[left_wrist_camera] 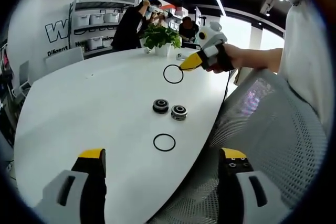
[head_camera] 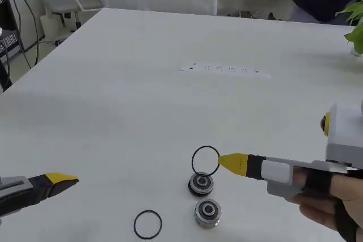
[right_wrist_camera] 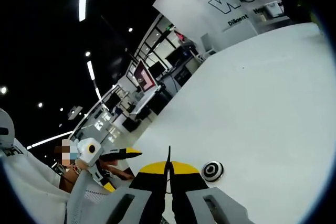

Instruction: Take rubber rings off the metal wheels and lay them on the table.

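Hanging low at the left, the left tongs (left_wrist_camera: 162, 154) stand spread wide, their yellow-tipped grey jaws well apart with nothing between them. They sit over the near edge of the smooth white counter (head_camera: 113, 83).

A step to the right, the loose ring (head_camera: 148, 224) lies flat on the counter. It is thin black rubber, a clean circle, clear of both wheels.

Right again are two small round metal wheels, close together. The front wheel (head_camera: 207, 211) reads silvery grey all over, with a dark hub hole. The rear wheel (head_camera: 201, 183) sits just behind it and shows a darker band around its rim.

Above the rear wheel is the held ring (head_camera: 205, 160), another thin black hoop, standing upright on edge. In the left gripper view it hangs in the air, well off the counter and away from the wheels.

The right tongs (head_camera: 222, 161) are pinching it, yellow tips pressed together on the ring's right side. In the right gripper view the rubber shows as a fine dark line rising from between the closed jaws.

Farther right, a hand (head_camera: 329, 196) grips the white and grey body of the tool. Beyond it, green plant leaves (head_camera: 354, 24) poke in at the far right edge.
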Motion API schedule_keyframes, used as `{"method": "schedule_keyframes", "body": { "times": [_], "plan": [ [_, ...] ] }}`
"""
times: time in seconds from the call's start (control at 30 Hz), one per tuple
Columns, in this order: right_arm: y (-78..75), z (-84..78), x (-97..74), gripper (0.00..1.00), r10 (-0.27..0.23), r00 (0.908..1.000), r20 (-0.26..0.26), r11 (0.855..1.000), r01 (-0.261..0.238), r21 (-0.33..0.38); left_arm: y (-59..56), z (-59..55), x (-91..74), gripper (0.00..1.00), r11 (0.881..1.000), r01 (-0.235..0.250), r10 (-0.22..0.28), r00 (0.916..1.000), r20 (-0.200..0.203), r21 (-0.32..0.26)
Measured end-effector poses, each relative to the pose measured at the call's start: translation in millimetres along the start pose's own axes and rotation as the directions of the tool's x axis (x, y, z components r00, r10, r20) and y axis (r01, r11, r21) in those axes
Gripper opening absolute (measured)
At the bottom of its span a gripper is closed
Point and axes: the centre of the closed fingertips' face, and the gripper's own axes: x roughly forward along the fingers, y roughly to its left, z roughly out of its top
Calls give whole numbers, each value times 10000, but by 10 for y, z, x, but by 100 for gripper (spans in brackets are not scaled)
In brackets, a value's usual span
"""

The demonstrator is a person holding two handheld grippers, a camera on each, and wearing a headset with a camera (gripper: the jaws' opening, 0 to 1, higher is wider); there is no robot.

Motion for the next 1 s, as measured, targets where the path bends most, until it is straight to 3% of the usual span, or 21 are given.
{"method": "schedule_keyframes", "body": {
  "times": [1.0],
  "plan": [
    [130,-192,142,0,418,9948,-932,9955,-494,-806,-42,-19,48,88,9997,178,-178,9998,13,-145]
  ]
}}
